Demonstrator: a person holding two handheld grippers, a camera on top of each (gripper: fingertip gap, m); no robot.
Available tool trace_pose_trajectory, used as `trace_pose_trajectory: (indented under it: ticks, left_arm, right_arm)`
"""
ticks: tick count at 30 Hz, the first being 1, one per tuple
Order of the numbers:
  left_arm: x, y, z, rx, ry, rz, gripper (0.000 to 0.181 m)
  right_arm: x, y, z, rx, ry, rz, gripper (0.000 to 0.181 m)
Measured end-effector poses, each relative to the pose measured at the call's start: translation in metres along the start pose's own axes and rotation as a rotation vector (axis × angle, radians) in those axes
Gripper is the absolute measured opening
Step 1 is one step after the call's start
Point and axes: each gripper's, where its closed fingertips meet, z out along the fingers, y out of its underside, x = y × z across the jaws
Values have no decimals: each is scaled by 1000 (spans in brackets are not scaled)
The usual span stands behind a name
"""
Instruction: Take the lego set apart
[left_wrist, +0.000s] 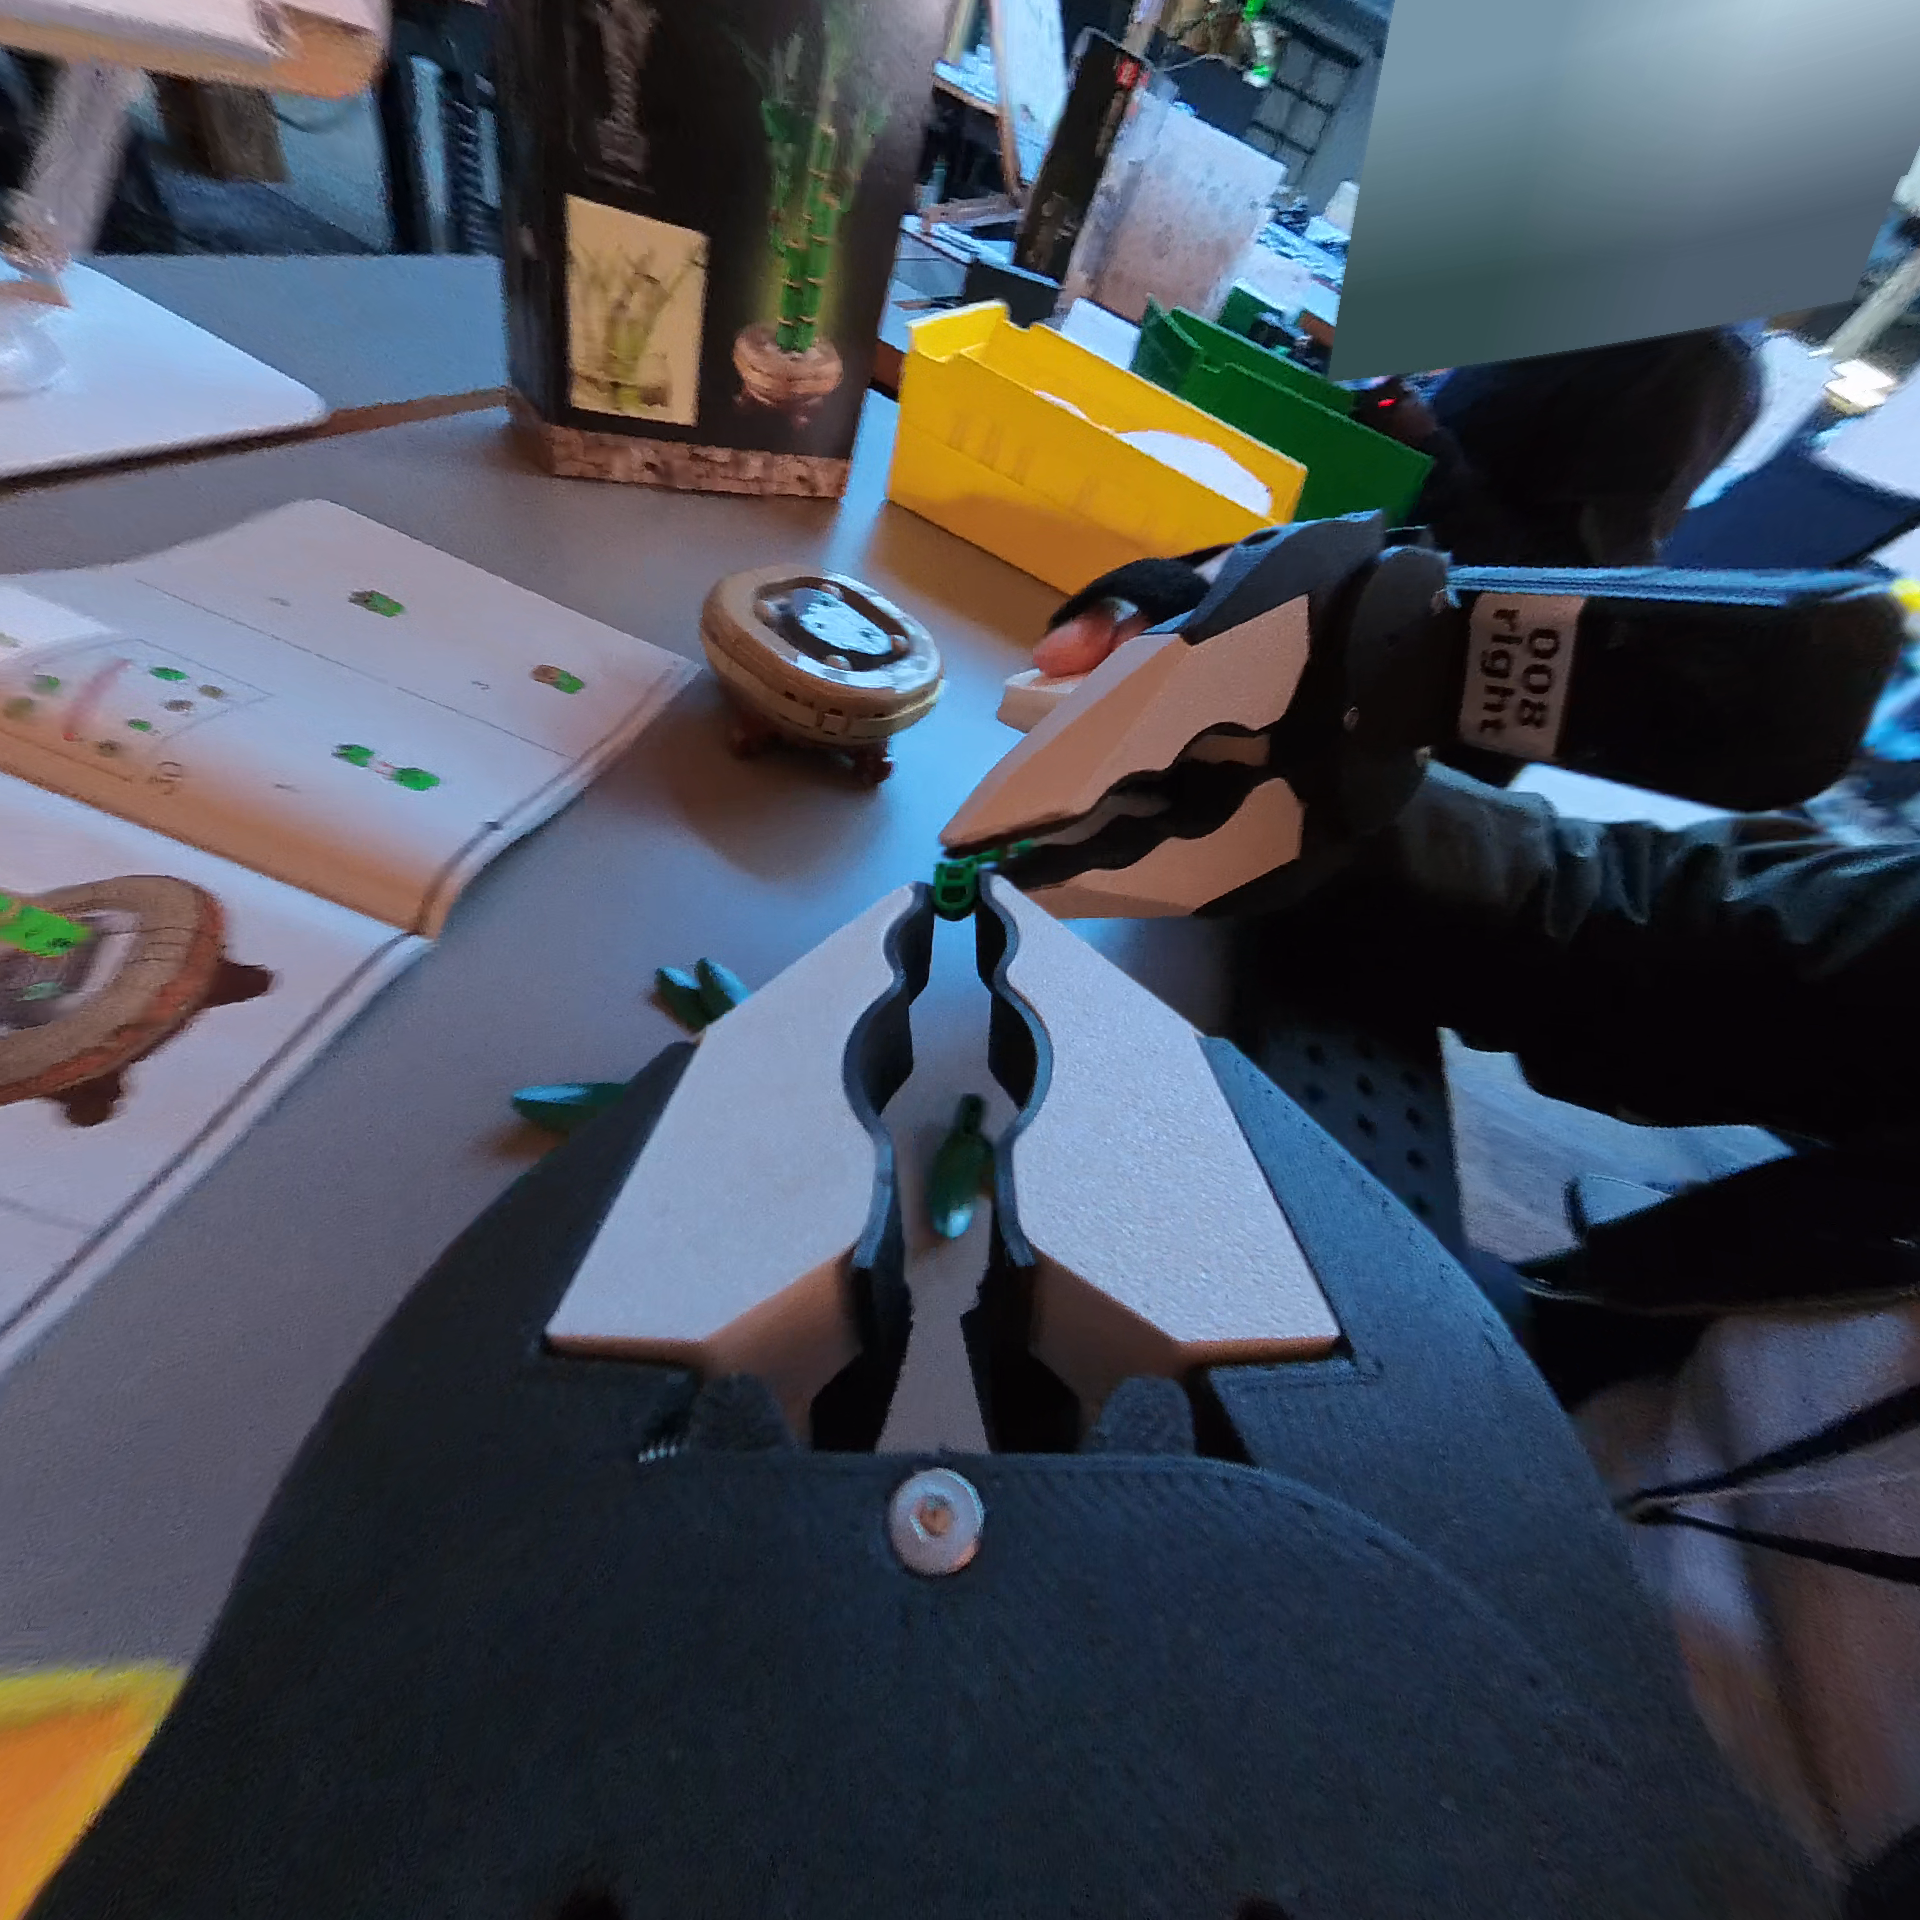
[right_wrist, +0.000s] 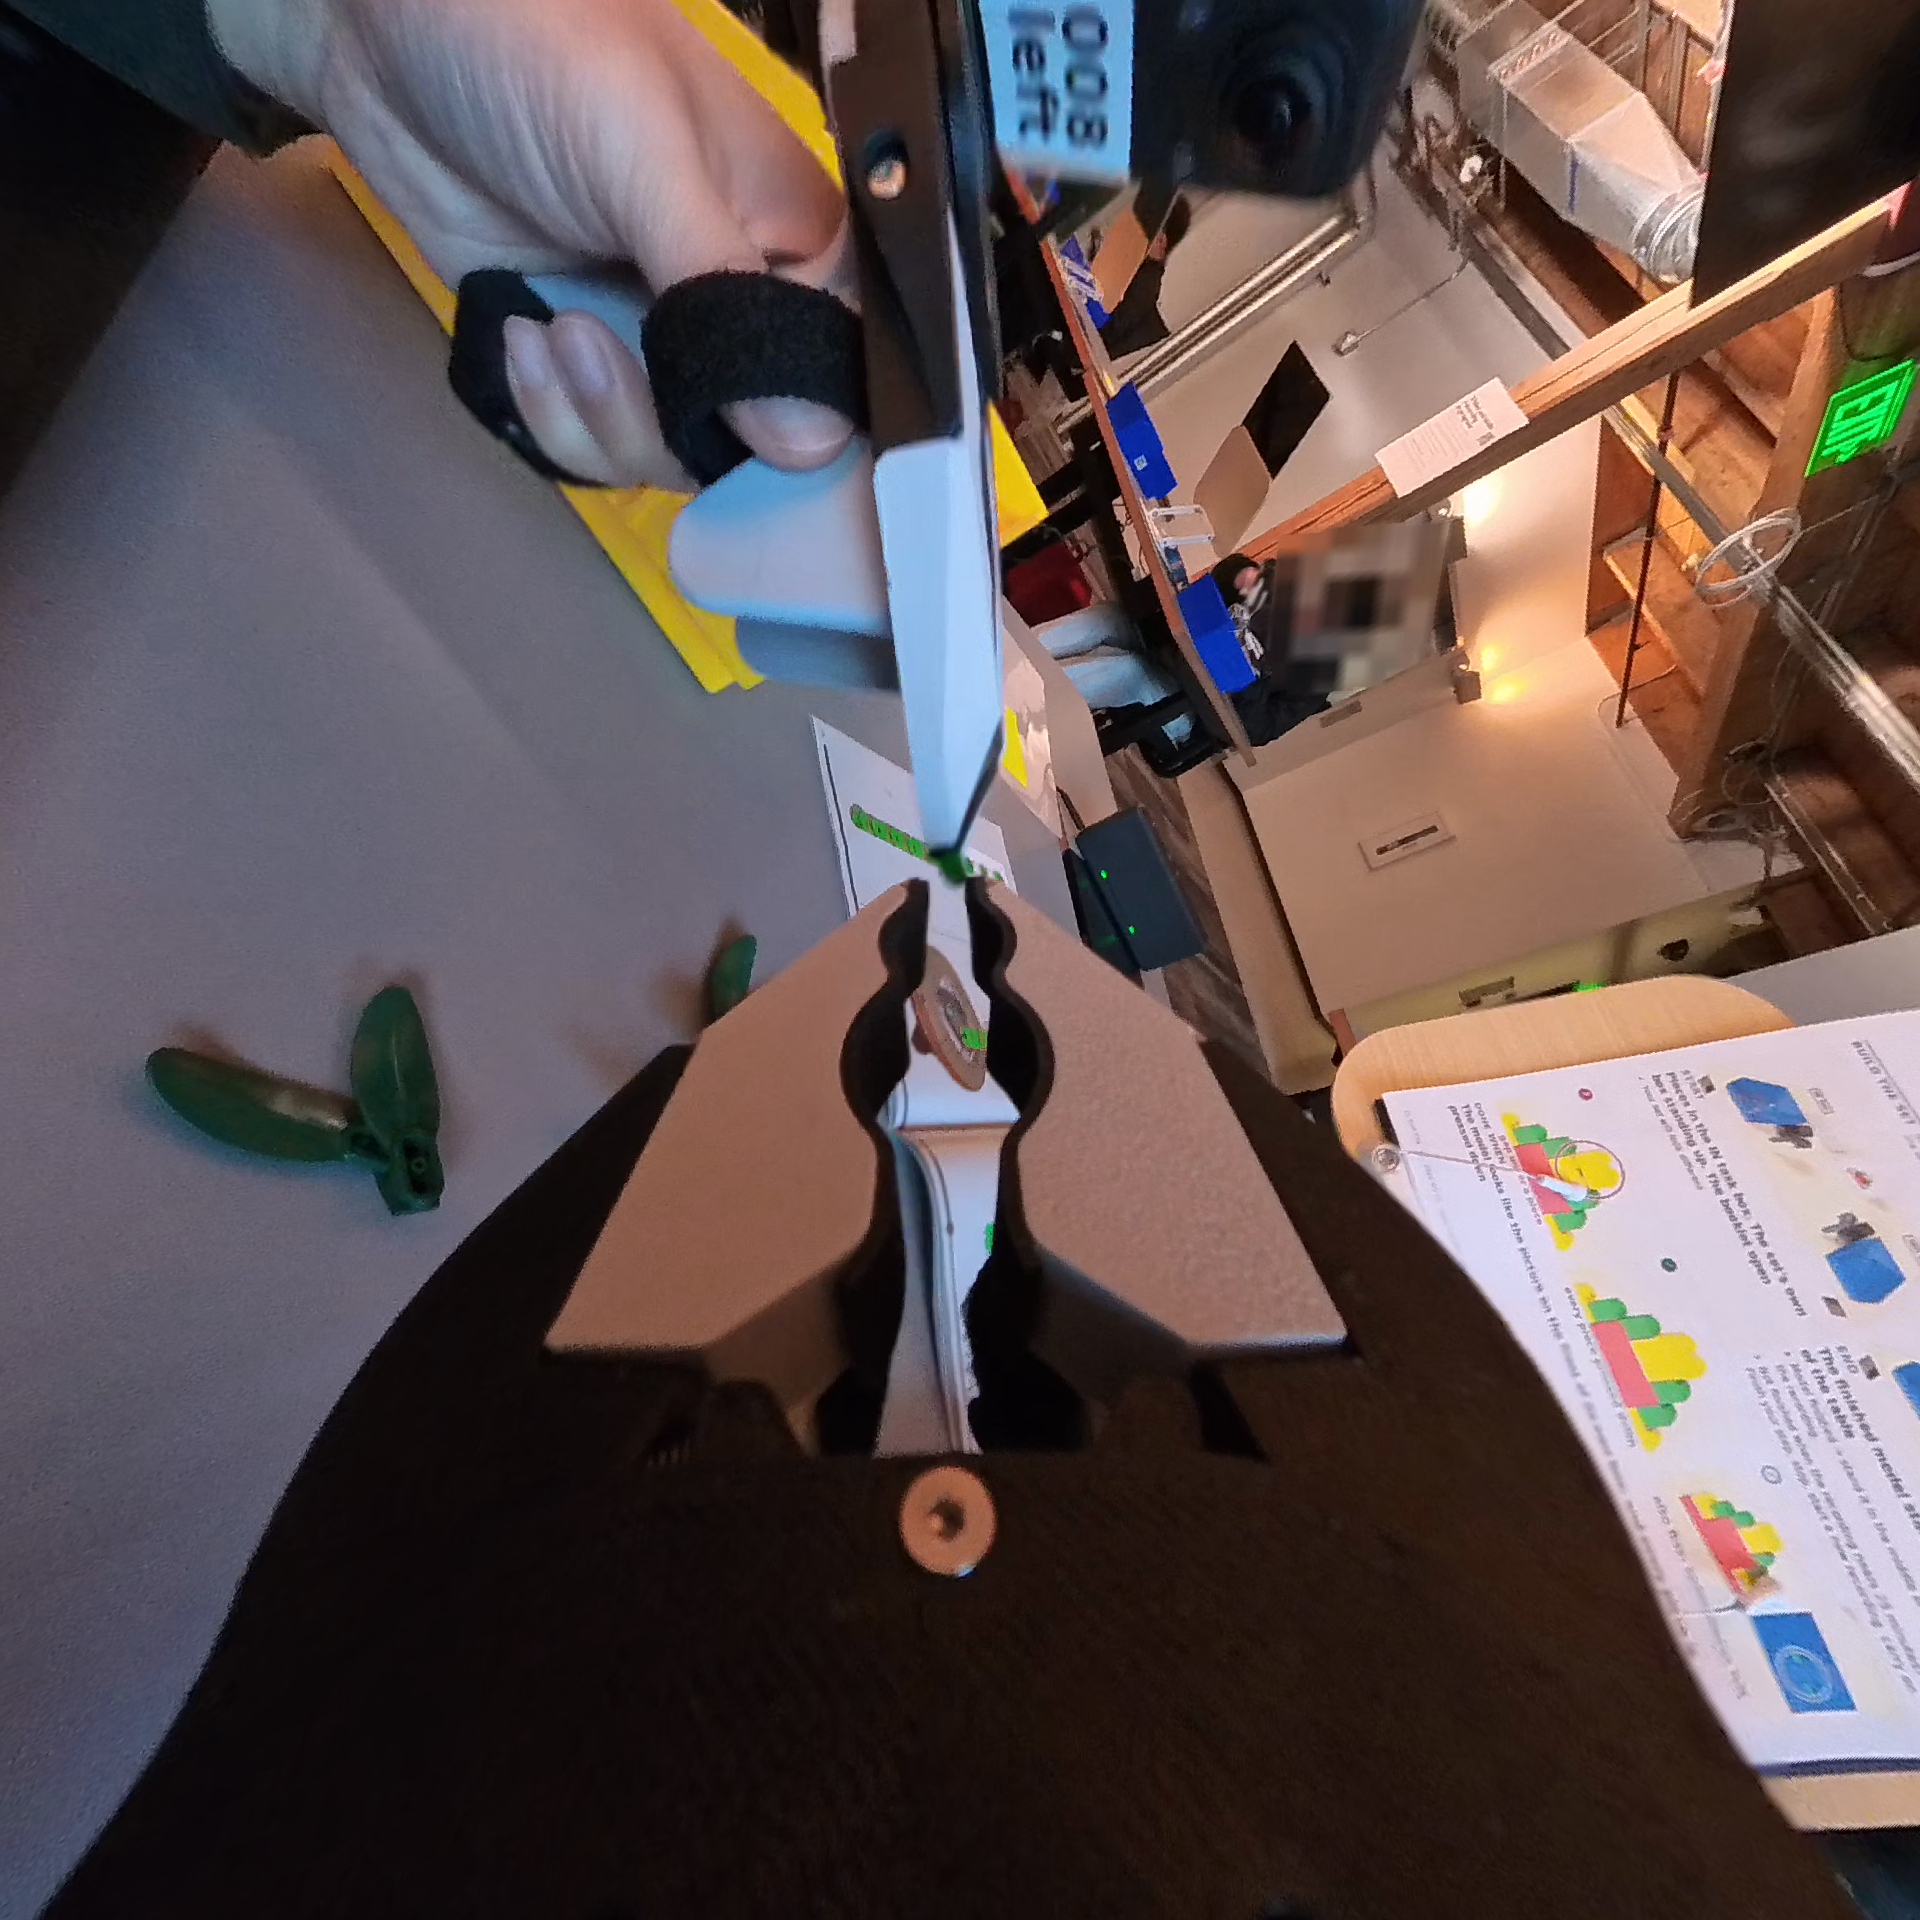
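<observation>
- Two tools meet tip to tip at frame centre: the left tool (left_wrist: 954, 902) and the right tool (left_wrist: 992, 847) are each clamped on one small green lego piece (left_wrist: 954, 883), held above the tabletop (left_wrist: 727, 831).
- Three dark green leaf pieces (left_wrist: 698, 992) lie below on the tabletop.
- One round tan pot base (left_wrist: 821, 649) stands just above centre.
- One yellow bin (left_wrist: 1081, 447) sits upper right, one open booklet (left_wrist: 312, 707) at left.

Workshop-style lab: exposed metal ductwork (right_wrist: 1590, 114) overhead, wooden beams (right_wrist: 1621, 343), lit green exit sign (right_wrist: 1860, 416), blue parts bins (right_wrist: 1210, 623) along counter, yellow bin (left_wrist: 1081, 457) on grey table (left_wrist: 644, 831).
</observation>
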Motion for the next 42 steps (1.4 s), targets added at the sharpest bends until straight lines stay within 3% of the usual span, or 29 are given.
trace_pose_trajectory:
  ticks: [3,5,8,12,17,19,22,25,26,28,30,33,36,38,42]
  left_arm:
    - [-28,-12,-28,38,-219,107,6]
    - [-55,-19,-70,54,-467,142,6]
    - [-77,-4,-134,74,-693,-5,6]
    - [-94,31,-173,10,-731,-273,6]
    - [-80,22,-179,15,-651,-423,6]
    - [-85,20,-189,-30,-731,-393,6]
    - [-107,38,-216,-229,-936,-339,11]
    - [-132,56,-233,-277,-1028,-440,41]
    - [-134,54,-230,-205,-990,-502,51]
    - [-117,35,-216,-31,-841,-551,46]
    - [-90,16,-209,76,-783,-479,45]
    - [-39,5,-182,121,-719,-281,45]
    - [0,23,-127,50,-600,-97,40]
    - [16,42,-83,-57,-476,-11,36]
    - [18,74,-19,-214,-389,149,30]
  right_arm:
    - [5,9,-5,-4,17,54,8]
    - [11,12,-12,37,48,136,6]
    - [27,17,-20,100,135,258,1]
    - [36,20,-25,153,219,329,0]
    - [37,24,-24,140,201,365,0]
    - [39,22,-25,143,200,360,0]
    - [36,26,-22,107,190,297,0]
    - [21,35,-14,46,116,285,3]
    - [12,39,-11,19,67,292,3]
    - [-5,41,-12,-48,-37,324,3]
    - [-14,35,-21,-95,-70,373,6]
    - [-25,26,-35,-125,-76,498,8]
    - [-43,29,-34,-148,-83,569,9]
    - [-41,33,-33,-150,-10,493,6]
    - [-25,26,-38,-114,114,358,0]
